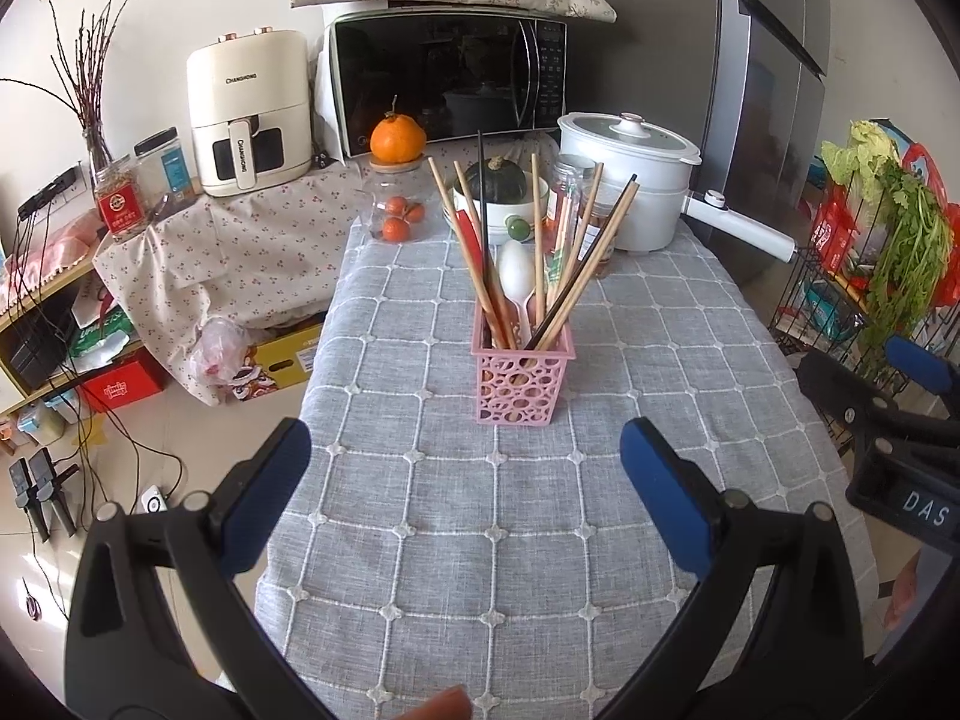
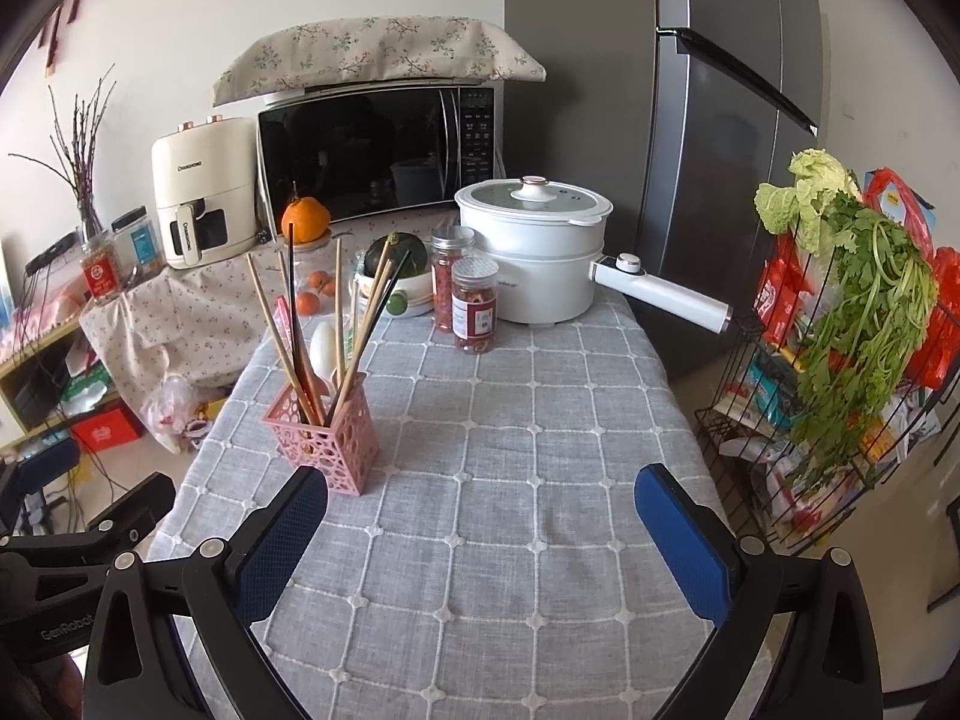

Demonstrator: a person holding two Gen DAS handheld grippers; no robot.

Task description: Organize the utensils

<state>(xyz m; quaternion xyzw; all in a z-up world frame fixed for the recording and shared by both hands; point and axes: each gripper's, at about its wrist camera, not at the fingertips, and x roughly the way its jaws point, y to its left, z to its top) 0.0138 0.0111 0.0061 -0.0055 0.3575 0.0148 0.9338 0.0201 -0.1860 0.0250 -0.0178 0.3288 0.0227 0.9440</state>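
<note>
Left tongs [image 1: 465, 480] gaping, empty | our right tongs [image 2: 480, 516] likewise | pink perforated plastic basket [image 1: 521, 381] holds wooden chopsticks [image 1: 474, 258] upright on grey-checked desk [image 1: 480, 540]

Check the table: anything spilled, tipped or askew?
Nothing stands out. The pink holder stands upright on the tablecloth with chopsticks and a white spoon fanned inside. Both jars are upright. No spills. Left gripper and right gripper are open and hold nothing.

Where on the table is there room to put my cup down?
Bare cloth lies between the pink basket, the jars and both open grippers. It is crowded at the far end around the pot and bowl.
</note>
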